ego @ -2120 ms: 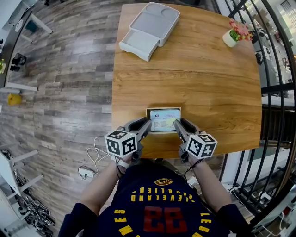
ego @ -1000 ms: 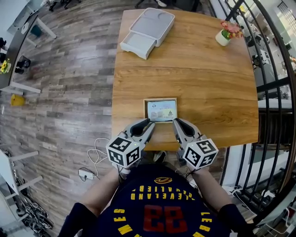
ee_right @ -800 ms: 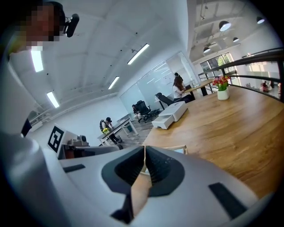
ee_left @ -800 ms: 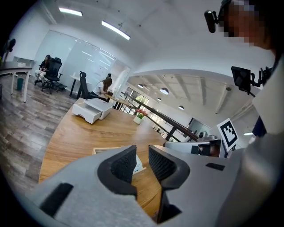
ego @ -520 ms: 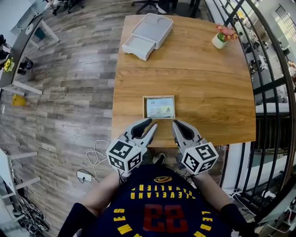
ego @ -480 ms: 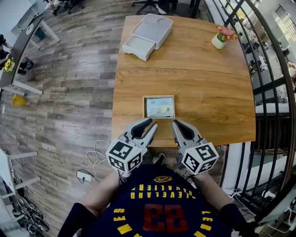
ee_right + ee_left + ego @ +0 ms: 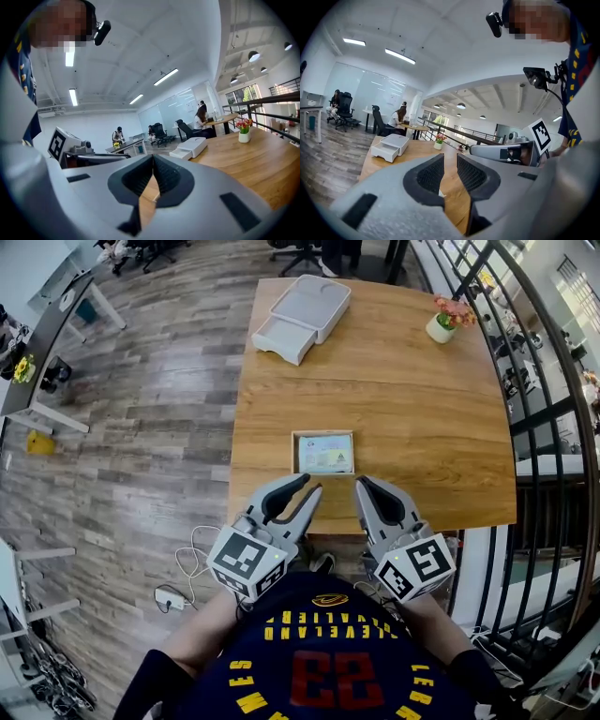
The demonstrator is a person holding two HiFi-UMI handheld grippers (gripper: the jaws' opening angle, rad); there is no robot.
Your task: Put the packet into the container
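A small wooden-rimmed container [image 7: 323, 434] sits on the table near its front edge. The packet [image 7: 324, 454], pale with blue and green print, lies flat inside it. My left gripper [image 7: 312, 489] hovers just short of the container's near left corner, shut and empty. My right gripper [image 7: 360, 484] hovers at the near right corner, also shut with nothing between its jaws. Neither touches the container. In the left gripper view the left gripper [image 7: 450, 157] shows only bare tabletop past its jaws. The right gripper view shows the right gripper [image 7: 153, 157] the same way.
The wooden table [image 7: 422, 427] carries a white drawer box [image 7: 302, 316] at the far left and a flower pot [image 7: 441, 326] at the far right. A black railing [image 7: 553, 418] runs along the right. A cable [image 7: 192, 549] lies on the floor at the left.
Both grippers have drawn back from the container's sides toward the table's front edge. The packet stays in the container. The right jaws have closed the last bit.
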